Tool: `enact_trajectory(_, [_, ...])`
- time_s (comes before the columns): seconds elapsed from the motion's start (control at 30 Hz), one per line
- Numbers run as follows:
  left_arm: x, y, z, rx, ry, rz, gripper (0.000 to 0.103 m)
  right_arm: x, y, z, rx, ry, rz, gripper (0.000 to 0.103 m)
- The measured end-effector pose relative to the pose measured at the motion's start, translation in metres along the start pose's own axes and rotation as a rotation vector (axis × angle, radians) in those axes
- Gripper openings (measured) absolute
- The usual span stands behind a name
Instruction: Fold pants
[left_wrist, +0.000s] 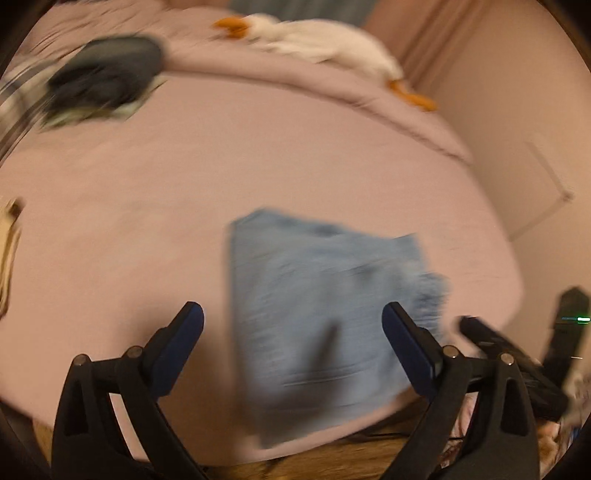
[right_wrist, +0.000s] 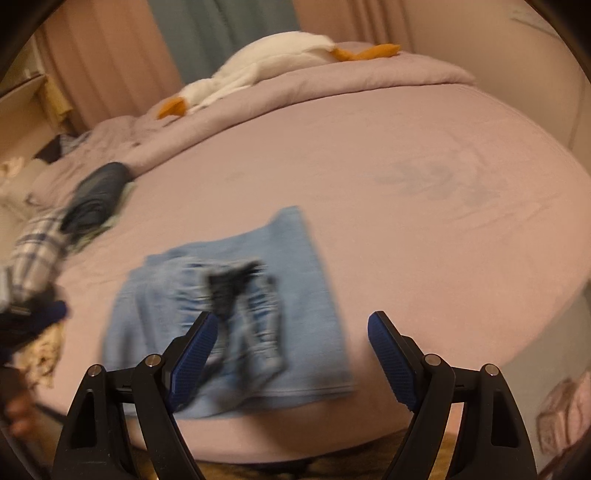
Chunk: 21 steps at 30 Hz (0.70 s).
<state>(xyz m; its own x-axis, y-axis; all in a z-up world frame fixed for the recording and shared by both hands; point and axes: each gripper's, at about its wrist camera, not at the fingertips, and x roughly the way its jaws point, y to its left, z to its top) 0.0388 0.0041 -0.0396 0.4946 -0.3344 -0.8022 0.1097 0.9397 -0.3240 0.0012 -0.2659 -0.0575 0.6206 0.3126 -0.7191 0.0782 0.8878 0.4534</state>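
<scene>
Light blue denim pants (left_wrist: 317, 317) lie folded into a compact rectangle on the pink bed sheet (left_wrist: 147, 206), near the bed's front edge. My left gripper (left_wrist: 291, 321) is open and empty, held above the pants' near part. In the right wrist view the folded pants (right_wrist: 258, 314) lie ahead and to the left, with a dark blurred shape on top. My right gripper (right_wrist: 291, 332) is open and empty, its left finger (right_wrist: 195, 354) over the pants' near edge. The other gripper (left_wrist: 517, 369) shows dark at the left view's lower right. Both views are motion-blurred.
A stack of dark folded clothes (left_wrist: 107, 81) lies at the bed's far left, also in the right wrist view (right_wrist: 96, 199). A white goose plush (right_wrist: 266, 62) lies on the rolled pink duvet (right_wrist: 369, 74) at the back. A plaid garment (right_wrist: 33, 251) hangs at the left edge. Wooden floor (left_wrist: 332, 458) is below.
</scene>
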Motion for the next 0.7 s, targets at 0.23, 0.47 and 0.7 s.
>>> enact_trajectory(0.23, [0.001,0.034,-0.021,-0.061,0.042,0.044,0.097,0.046,0.029,-0.010,-0.037,0.156,0.118,0.051])
enact_trajectory(0.47, [0.006,0.028,-0.023,-0.041,0.053,0.045,0.097,0.019,0.023,-0.009,-0.039,0.089,0.066,0.020])
enact_trajectory(0.7, [0.021,0.020,-0.027,0.013,0.090,0.080,0.097,0.038,0.008,-0.022,-0.020,0.139,0.041,0.020])
